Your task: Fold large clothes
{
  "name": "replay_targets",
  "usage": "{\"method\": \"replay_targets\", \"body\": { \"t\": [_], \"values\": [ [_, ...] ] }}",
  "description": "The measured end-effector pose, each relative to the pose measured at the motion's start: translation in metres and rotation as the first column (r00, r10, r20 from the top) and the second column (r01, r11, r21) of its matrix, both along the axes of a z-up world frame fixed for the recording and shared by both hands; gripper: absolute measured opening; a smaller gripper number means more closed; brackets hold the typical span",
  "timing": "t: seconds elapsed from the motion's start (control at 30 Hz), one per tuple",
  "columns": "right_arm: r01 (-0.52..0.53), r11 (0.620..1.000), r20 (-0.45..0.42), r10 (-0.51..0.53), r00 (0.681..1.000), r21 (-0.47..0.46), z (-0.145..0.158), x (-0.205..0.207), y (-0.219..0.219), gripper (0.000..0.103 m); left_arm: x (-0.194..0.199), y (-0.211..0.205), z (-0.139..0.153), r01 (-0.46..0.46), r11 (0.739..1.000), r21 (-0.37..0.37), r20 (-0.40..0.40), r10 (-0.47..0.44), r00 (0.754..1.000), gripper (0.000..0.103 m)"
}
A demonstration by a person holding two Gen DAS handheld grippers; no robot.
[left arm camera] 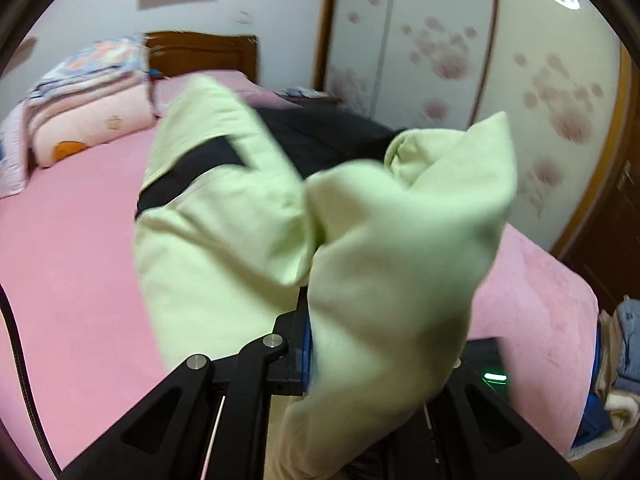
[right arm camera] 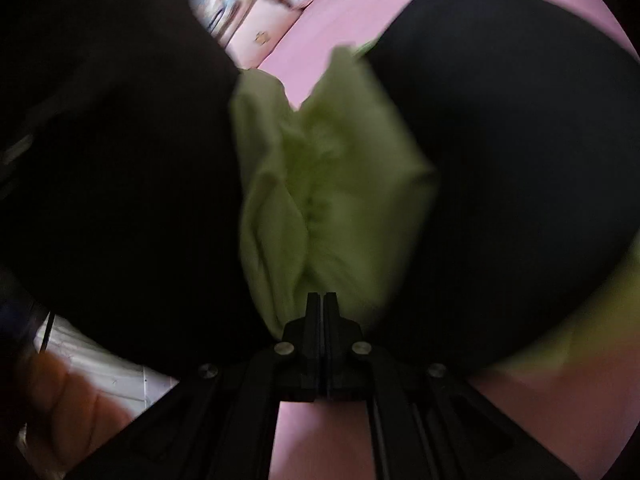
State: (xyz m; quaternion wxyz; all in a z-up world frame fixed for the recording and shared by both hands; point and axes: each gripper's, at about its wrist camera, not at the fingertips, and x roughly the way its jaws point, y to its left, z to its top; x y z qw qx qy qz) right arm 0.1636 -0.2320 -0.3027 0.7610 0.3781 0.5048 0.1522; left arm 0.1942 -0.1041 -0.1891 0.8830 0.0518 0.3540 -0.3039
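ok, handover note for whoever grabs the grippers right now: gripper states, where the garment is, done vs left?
Left gripper: shut on a bunch of the light green garment, held up over the pink bed.
Right gripper: shut, light green fabric bunched at its tips; black parts of the same garment hang on both sides.
Done: garment gripped in both grippers and lifted.
Left: no finished fold visible. Lay it flat on the bed, fold, smooth. Both views are blurred, so check each grip first.
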Motion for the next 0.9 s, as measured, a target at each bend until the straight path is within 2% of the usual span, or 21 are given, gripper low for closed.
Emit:
{"method": "replay_targets", "body": {
  "t": [0.1, 0.13, 0.17, 0.27, 0.37, 0.53, 0.57, 0.6, 0.67, 0.7, 0.73, 0.8, 0.9],
  "values": [
    [0.04, 0.997, -0.04, -0.043, 0.998, -0.059, 0.005, -0.03, -0.045, 0.003, 0.016, -0.032, -0.031, 0.014, 1.0, 0.02, -0.099, -0.012, 0.995, 0.008],
    [0.047, 0.994, -0.051, -0.052, 0.997, -0.094, 0.007, -0.037, -0.057, 0.003, 0.02, -0.044, -0.048, 0.014, 0.999, 0.046, -0.14, -0.008, 0.99, 0.008],
    [0.048, 0.985, -0.06, -0.059, 0.996, -0.167, 0.011, -0.046, -0.071, 0.003, 0.023, -0.054, -0.064, 0.011, 0.996, 0.083, -0.167, 0.003, 0.986, 0.009],
    [0.043, 0.959, -0.074, -0.066, 0.995, -0.28, 0.023, -0.054, -0.099, 0.005, 0.028, -0.073, -0.101, -0.014, 0.988, 0.156, -0.234, 0.051, 0.971, 0.01],
    [0.077, 0.936, -0.062, -0.105, 0.993, -0.344, 0.041, -0.05, -0.126, 0.005, 0.032, -0.071, -0.116, -0.035, 0.986, 0.162, -0.244, 0.075, 0.967, 0.01],
    [0.088, 0.922, -0.017, -0.102, 0.995, -0.377, 0.073, -0.019, -0.132, 0.006, 0.032, -0.079, -0.123, -0.024, 0.98, 0.198, -0.227, 0.07, 0.971, 0.011],
    [0.08, 0.919, -0.014, -0.092, 0.996, -0.386, 0.076, -0.013, -0.13, 0.009, 0.033, -0.079, -0.123, -0.024, 0.978, 0.207, -0.225, 0.072, 0.972, 0.012],
    [0.074, 0.918, -0.016, -0.087, 0.996, -0.389, 0.079, -0.008, -0.13, 0.017, 0.032, -0.082, -0.125, -0.023, 0.977, 0.211, -0.229, 0.072, 0.971, 0.015],
    [0.074, 0.925, -0.014, -0.086, 0.996, -0.373, 0.08, -0.006, -0.131, 0.023, 0.028, -0.091, -0.119, -0.027, 0.979, 0.204, -0.24, 0.076, 0.968, 0.023],
    [0.079, 0.93, -0.011, -0.089, 0.996, -0.358, 0.082, 0.0, -0.132, 0.025, 0.023, -0.091, -0.114, -0.03, 0.982, 0.187, -0.254, 0.078, 0.964, 0.031],
    [0.084, 0.937, -0.008, -0.092, 0.996, -0.338, 0.084, -0.002, -0.133, 0.025, 0.016, -0.092, -0.107, -0.027, 0.986, 0.163, -0.275, 0.072, 0.959, 0.045],
    [0.11, 0.954, 0.0, -0.115, 0.993, -0.278, 0.085, -0.004, -0.147, 0.03, 0.014, -0.086, -0.098, -0.023, 0.997, 0.076, -0.338, 0.047, 0.94, 0.061],
    [0.152, 0.968, 0.0, -0.155, 0.988, -0.199, 0.091, -0.01, -0.162, 0.041, 0.001, -0.074, -0.083, -0.01, 1.0, 0.015, -0.368, 0.015, 0.93, 0.062]
  ]
}}
